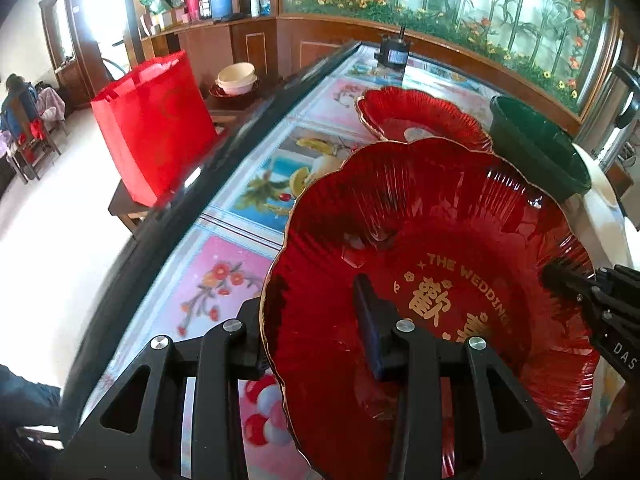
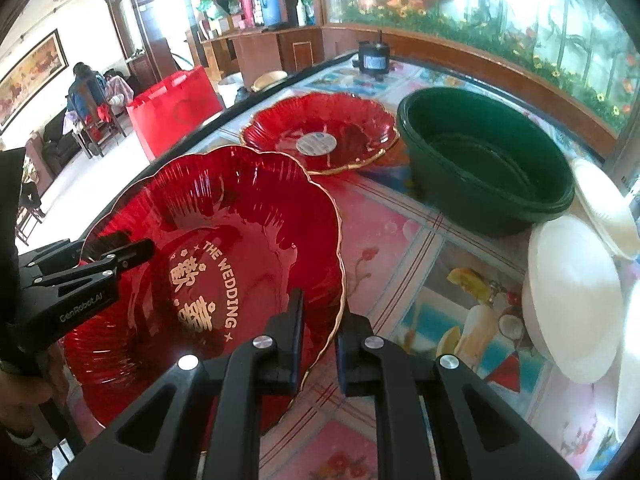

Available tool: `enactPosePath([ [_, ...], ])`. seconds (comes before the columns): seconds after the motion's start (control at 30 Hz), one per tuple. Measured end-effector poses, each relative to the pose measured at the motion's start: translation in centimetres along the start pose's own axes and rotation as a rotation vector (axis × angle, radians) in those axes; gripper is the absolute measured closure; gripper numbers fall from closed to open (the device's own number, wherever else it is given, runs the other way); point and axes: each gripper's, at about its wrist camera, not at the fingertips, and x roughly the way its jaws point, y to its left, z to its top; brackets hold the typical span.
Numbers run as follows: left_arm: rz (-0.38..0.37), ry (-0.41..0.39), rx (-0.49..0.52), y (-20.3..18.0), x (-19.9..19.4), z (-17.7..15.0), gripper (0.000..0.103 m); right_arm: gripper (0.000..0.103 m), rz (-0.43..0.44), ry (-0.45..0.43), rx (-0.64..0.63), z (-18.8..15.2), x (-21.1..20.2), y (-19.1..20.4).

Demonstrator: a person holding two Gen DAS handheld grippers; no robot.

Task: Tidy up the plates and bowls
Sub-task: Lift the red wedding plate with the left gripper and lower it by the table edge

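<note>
While both tongs gripped one red plate (image 1: 432, 280) by opposite rims, it hung tilted above the worktop (image 2: 400, 248), the left tongs (image 1: 316, 344) pinching its near-left edge and the right tongs (image 2: 318, 340) clamped across its gold-trimmed right edge. A second red plate (image 2: 320, 132) lay flat farther back, just beside a green basin (image 2: 484, 164). White bowls (image 2: 576, 296) sat on the worktop near the basin.
</note>
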Motion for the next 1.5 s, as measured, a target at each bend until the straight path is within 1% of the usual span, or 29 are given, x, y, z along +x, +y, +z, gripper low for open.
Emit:
enactPosePath([
  [0.17, 0.008, -0.035, 0.006, 1.1, -2.4, -0.7, 0.067, 0.090, 0.017, -0.016, -0.020, -0.6, -1.1, 1.5],
  [0.33, 0.028, -0.039, 0.009, 2.7, -3.5, -1.8, 0.067, 0.090, 0.037, -0.009, -0.031, -1.0, -0.9, 3.2],
  [0.53, 0.058, -0.021, -0.017, 5.0, -3.3, -3.2, 0.067, 0.088, 0.060, 0.017, -0.069, -1.4, 0.3, 5.5],
  [0.63, 0.054, -0.010, -0.034, 5.6, -2.8, -3.7, 0.067, 0.088, 0.062, 0.030, -0.080, -1.3, 1.0, 6.3],
  [0.9, 0.044, -0.005, -0.035, 5.3, -2.0, -4.1, 0.067, 0.088, 0.048, 0.050, -0.071, -1.7, 1.8, 6.4],
  [1.1, 0.049, -0.007, -0.035, 5.2, -1.8, -4.5, 0.067, 0.088, 0.041, 0.057, -0.048, -2.8, 1.6, 6.5],
  [1.3, 0.057, -0.014, -0.040, 5.2, -1.6, -4.8, 0.067, 0.088, 0.031, 0.049, -0.025, -3.2, 1.4, 6.6],
  [1.4, 0.055, -0.019, -0.043, 5.2, -1.6, -4.8, 0.067, 0.088, 0.013, 0.044, -0.034, -3.3, 1.3, 6.8],
  [1.5, 0.055, -0.024, -0.041, 5.2, -1.5, -4.9, 0.067, 0.088, 0.014, 0.046, -0.029, -3.3, 1.3, 6.7],
])
